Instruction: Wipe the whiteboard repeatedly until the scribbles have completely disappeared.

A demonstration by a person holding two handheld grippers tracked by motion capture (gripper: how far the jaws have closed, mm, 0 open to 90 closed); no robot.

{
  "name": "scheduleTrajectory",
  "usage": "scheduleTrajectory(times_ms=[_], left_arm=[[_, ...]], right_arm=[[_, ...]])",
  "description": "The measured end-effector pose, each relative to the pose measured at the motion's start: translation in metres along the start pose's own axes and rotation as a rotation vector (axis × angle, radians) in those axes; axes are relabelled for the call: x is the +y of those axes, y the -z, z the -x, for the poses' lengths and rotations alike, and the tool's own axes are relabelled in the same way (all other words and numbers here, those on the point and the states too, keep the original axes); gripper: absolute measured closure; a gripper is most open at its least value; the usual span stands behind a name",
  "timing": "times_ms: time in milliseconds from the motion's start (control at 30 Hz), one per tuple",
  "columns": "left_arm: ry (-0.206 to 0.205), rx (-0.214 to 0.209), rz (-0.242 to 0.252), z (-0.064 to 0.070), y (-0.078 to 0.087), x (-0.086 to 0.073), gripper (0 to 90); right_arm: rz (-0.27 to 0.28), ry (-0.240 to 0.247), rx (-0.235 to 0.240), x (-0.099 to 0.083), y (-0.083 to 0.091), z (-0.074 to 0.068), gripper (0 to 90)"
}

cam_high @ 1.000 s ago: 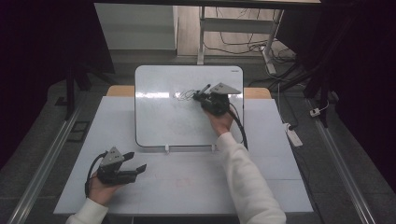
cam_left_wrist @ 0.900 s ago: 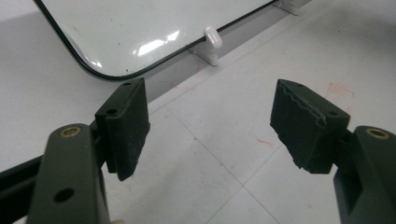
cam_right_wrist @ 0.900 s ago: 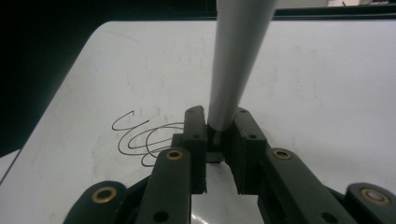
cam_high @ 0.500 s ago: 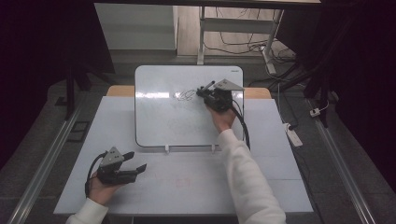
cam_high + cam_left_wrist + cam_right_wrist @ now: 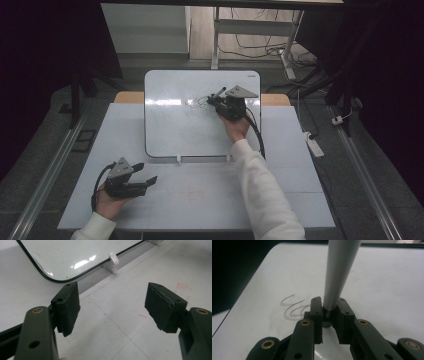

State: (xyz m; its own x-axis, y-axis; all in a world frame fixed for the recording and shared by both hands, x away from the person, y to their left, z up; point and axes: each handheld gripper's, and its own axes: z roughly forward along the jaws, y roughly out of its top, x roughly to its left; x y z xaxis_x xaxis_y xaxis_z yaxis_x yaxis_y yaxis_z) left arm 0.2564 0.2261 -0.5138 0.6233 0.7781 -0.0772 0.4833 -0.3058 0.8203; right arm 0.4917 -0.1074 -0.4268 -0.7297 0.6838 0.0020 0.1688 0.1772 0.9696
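High view: whiteboard (image 5: 175,130) propped near the far middle of the table (image 5: 300,190), two small white clips at its near edge; right gripper (image 5: 220,101) held over the upper right part of the board, left gripper (image 5: 147,181) resting on the table near the front left corner.
Right gripper view: jaws closed narrow on a grey marker (image 5: 339,272), barrel rising up and away between the pads; curled grey pen strokes (image 5: 293,307) on the board just left of the jaws.
Left gripper view: jaws spread wide, nothing between them; bare table below with faint red marks, board's rounded corner (image 5: 47,277) and one white clip (image 5: 113,261) ahead.
Marker tip: hidden below the jaws; contact with the board not readable.
Step in hand: judged to be writing or drawing on the board, mid-stroke, beside the existing scribble.
Progress: early, judging by few lines on a mostly blank surface.
Next move: likely light, even pressure and a steady sweep across the board, grip kept firm so the marker does not twist; left gripper free to steady the board's near edge if it slides.
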Motion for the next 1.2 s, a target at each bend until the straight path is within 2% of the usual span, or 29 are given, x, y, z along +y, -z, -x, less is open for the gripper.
scheduleTrajectory(times_ms=[67,100,167,233,267,367,433,467,567,600,633,733,767,833,933,967,1000,1100,1167,1200], left_arm=[[0.002,0.001,0.006,0.0,0.001,0.0,28.7],[0.005,0.0,0.005,-0.001,0.0,0.0,28.7],[0.008,0.0,-0.001,-0.002,-0.001,0.0,28.7],[0.007,0.001,-0.004,-0.002,-0.001,0.0,28.7],[0.004,0.002,-0.003,-0.001,-0.001,0.0,28.7],[0.004,0.005,0.005,-0.001,0.0,0.0,28.6],[0.005,0.005,0.006,-0.001,0.0,0.0,28.7],[0.006,0.003,0.002,-0.002,-0.001,0.0,28.7],[0.005,0.001,-0.001,-0.001,-0.001,0.0,28.7],[0.002,0.002,-0.001,-0.001,-0.001,0.0,28.7],[0.001,0.003,0.0,0.0,-0.001,0.0,28.7],[0.003,0.004,0.006,0.0,0.0,0.0,28.7],[0.004,0.004,0.006,0.0,0.0,0.0,28.7],[0.004,0.003,0.004,-0.002,-0.001,0.0,28.7],[0.006,0.002,-0.001,-0.002,-0.002,0.0,28.7],[0.003,0.002,-0.001,-0.002,-0.001,0.0,28.7],[0.001,0.003,0.0,-0.001,-0.001,0.0,28.7],[0.001,0.004,0.005,-0.001,0.0,0.0,28.7],[0.003,0.004,0.005,-0.001,0.0,0.0,28.7],[0.004,0.003,0.002,-0.002,-0.001,0.0,28.7]], right_arm=[[0.015,-0.033,-0.016,0.0,0.0,0.002,77.3],[0.012,-0.027,-0.011,-0.001,-0.001,-0.001,77.3],[-0.028,0.027,0.05,-0.005,-0.005,-0.014,77.3],[-0.049,0.074,0.063,-0.006,-0.006,-0.02,77.3],[-0.043,0.055,0.07,-0.005,-0.006,-0.015,77.3],[0.013,-0.028,0.001,0.001,-0.001,0.003,77.3],[0.017,-0.037,-0.014,0.002,0.0,0.005,77.3],[0.007,-0.019,-0.011,0.002,0.0,0.0,77.3],[-0.062,0.065,0.081,-0.005,-0.006,-0.017,77.3],[-0.068,0.097,0.08,-0.005,-0.007,-0.019,77.2],[-0.069,0.097,0.08,-0.003,-0.007,-0.016,77.3],[-0.004,-0.001,0.004,0.006,-0.003,0.002,77.3],[0.004,-0.021,-0.002,0.007,-0.003,0.005,77.3],[-0.004,-0.015,0.002,0.005,-0.004,0.0,77.3],[-0.053,0.041,0.082,-0.001,-0.01,-0.015,77.2],[-0.059,0.06,0.078,-0.001,-0.01,-0.017,77.3],[-0.057,0.06,0.081,0.0,-0.011,-0.014,77.3],[-0.001,-0.01,0.013,0.007,-0.009,-0.001,77.3],[0.004,-0.029,0.004,0.007,-0.01,-0.002,77.3],[-0.011,-0.019,0.026,0.006,-0.011,-0.007,77.3]])
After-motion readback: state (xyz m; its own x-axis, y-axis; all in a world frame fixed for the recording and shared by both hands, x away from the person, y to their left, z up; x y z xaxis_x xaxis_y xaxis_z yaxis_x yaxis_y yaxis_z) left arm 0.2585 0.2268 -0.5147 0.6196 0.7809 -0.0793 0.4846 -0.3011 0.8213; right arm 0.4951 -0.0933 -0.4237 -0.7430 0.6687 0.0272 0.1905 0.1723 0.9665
